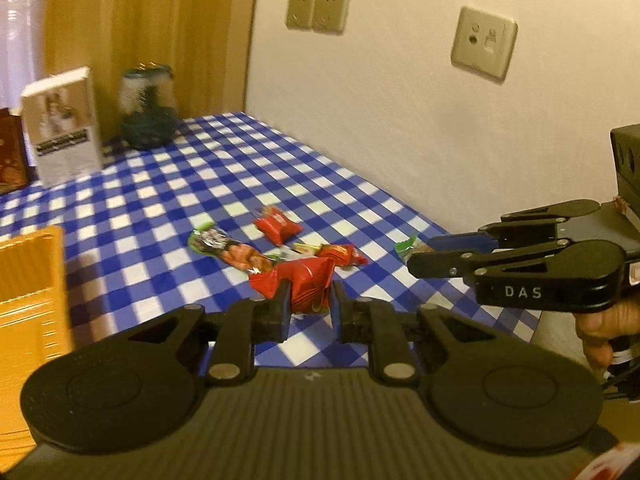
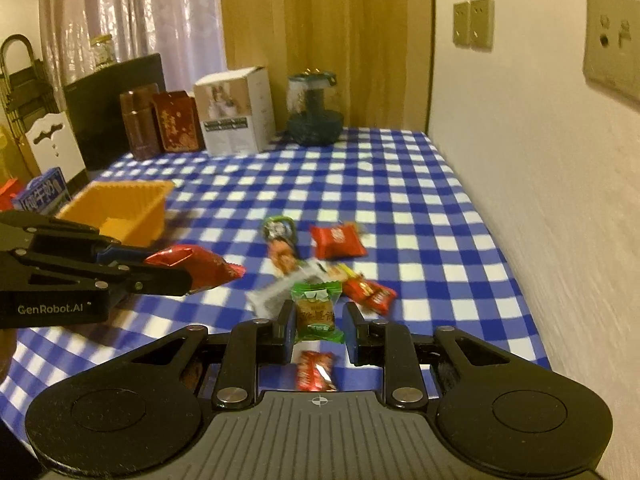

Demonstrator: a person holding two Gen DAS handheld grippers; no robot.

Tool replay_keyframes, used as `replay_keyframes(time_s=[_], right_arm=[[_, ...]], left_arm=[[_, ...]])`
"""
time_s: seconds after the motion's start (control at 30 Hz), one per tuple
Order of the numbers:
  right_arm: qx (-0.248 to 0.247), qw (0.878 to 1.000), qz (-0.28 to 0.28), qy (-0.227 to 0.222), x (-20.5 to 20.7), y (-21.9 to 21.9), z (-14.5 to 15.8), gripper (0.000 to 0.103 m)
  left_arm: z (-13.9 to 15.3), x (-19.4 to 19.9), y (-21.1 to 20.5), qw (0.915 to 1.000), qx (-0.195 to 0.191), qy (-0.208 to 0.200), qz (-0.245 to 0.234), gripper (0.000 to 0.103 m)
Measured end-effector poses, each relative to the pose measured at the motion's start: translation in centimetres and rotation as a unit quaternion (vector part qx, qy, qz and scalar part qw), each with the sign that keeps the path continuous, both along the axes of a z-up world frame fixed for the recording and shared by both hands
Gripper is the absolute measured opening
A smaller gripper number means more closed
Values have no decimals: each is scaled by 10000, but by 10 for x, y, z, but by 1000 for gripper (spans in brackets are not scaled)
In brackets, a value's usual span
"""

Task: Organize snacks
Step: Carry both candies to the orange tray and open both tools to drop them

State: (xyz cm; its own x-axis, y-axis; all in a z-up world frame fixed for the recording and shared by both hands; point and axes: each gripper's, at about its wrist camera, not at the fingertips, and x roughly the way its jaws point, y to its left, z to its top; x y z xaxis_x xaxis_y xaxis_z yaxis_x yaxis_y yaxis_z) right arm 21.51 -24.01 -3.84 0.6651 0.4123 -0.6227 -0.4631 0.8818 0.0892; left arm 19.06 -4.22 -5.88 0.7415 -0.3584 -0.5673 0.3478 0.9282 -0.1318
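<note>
My left gripper [image 1: 310, 304] is shut on a red snack packet [image 1: 308, 284] and holds it above the checked tablecloth; it also shows in the right wrist view [image 2: 200, 266]. My right gripper [image 2: 318, 318] is shut on a green snack packet [image 2: 318, 312], seen from the side in the left wrist view [image 1: 410, 248]. Loose snacks lie on the cloth: a red packet [image 2: 338, 242], a long picture-printed packet [image 2: 282, 246], a small red packet [image 2: 370, 294], a white wrapper [image 2: 276, 294] and a red one under my right gripper [image 2: 314, 370]. An orange tray [image 2: 120, 210] stands to the left.
The blue-white checked table [image 2: 400, 184] runs along a white wall on the right. At the back stand a white box [image 2: 234, 110], a dark glass jar [image 2: 314, 106], brown tins [image 2: 160, 120] and a black box. A blue carton [image 2: 42, 194] sits at far left.
</note>
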Motion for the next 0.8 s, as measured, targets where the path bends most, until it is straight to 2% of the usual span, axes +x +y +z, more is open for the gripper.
replay_keyframes(time_s=[0.4, 0.8], right_arm=[[206, 9984, 513, -118, -15, 71, 38, 25], [477, 9908, 1266, 62, -25, 183, 39, 25]], left_arm=[[27, -47, 75, 9967, 44, -183, 784, 17], [33, -82, 164, 9877, 220, -137, 1542, 17]])
